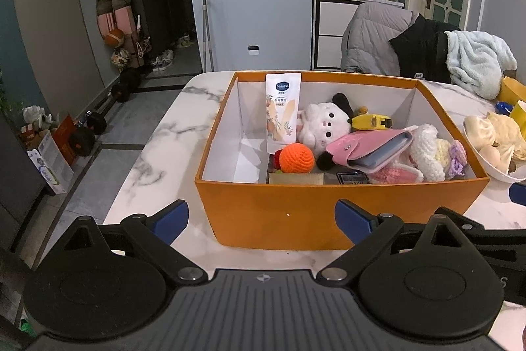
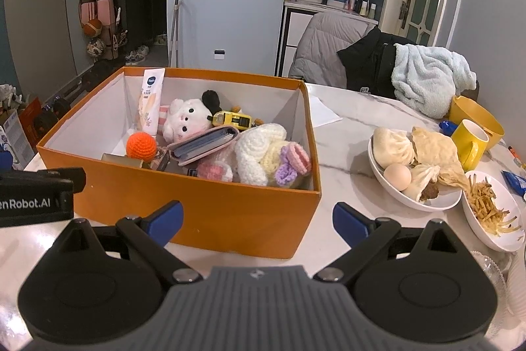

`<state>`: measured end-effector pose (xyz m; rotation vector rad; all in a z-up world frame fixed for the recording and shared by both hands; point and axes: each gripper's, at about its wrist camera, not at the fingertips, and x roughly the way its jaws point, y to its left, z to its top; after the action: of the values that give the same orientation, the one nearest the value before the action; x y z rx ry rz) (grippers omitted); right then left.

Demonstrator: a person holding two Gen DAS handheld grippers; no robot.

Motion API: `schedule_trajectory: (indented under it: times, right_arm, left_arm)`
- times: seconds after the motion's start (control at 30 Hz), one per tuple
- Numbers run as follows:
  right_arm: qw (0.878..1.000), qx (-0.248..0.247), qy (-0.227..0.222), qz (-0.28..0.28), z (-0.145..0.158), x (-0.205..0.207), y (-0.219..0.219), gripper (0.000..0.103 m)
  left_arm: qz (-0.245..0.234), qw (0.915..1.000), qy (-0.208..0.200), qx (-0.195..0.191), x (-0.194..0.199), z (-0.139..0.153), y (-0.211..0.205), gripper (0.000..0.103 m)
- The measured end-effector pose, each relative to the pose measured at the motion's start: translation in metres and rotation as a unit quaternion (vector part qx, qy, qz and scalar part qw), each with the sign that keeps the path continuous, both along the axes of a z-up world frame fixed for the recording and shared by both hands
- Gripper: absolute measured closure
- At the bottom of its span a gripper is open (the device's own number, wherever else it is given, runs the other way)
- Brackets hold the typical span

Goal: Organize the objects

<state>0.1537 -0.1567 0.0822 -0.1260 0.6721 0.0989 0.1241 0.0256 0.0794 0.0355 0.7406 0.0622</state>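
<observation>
Both grippers, the left gripper point(image 1: 262, 219) and the right gripper point(image 2: 258, 221), stand wide and hold nothing, just before the orange cardboard box point(image 1: 279, 213) on the white marble table point(image 1: 157, 147). Its pink card wallet point(image 1: 371, 150) lies ahead, long axis sideways; the right seems nearer.

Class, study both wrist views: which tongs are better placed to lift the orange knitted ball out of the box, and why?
Probably the left tongs: open, empty, facing the orange box, with the orange ball nearly straight ahead. The right tongs, also open, see the ball well to their left.
</observation>
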Motion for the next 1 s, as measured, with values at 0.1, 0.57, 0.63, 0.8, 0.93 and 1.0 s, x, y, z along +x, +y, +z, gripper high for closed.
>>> schedule_trajectory:
  times: [0.1, 0.57, 0.63, 0.8, 0.93, 1.0]
  right_arm:
    - [1.0, 0.0, 0.0, 0.0, -0.001, -0.001, 0.0, 0.005]
    - [1.0, 0.001, 0.002, 0.001, -0.002, -0.002, -0.001, 0.005]
    - [1.0, 0.0, 0.002, 0.001, -0.003, -0.003, -0.001, 0.005]
    - [1.0, 0.001, 0.002, 0.001, -0.004, -0.002, -0.002, 0.005]
    - [1.0, 0.001, 0.004, 0.002, -0.006, -0.002, -0.003, 0.005]
    - [1.0, 0.001, 0.004, 0.002, -0.007, -0.002, -0.002, 0.005]
  left_arm:
    - [0.001, 0.9999, 0.004, -0.012, 0.001, 0.0, 0.003, 0.0]
    - [0.003, 1.0, -0.005, 0.004, -0.002, -0.001, 0.004, 0.0]
    - [0.002, 0.9999, -0.004, 0.01, -0.001, -0.001, 0.003, 0.0]
    - [-0.002, 0.9998, -0.008, -0.019, -0.004, -0.001, 0.008, 0.0]
    - [-0.001, 0.9997, -0.012, -0.021, -0.005, 0.001, 0.01, 0.0]
    - [-0.005, 0.9998, -0.017, -0.007, -0.007, 0.001, 0.009, 0.0]
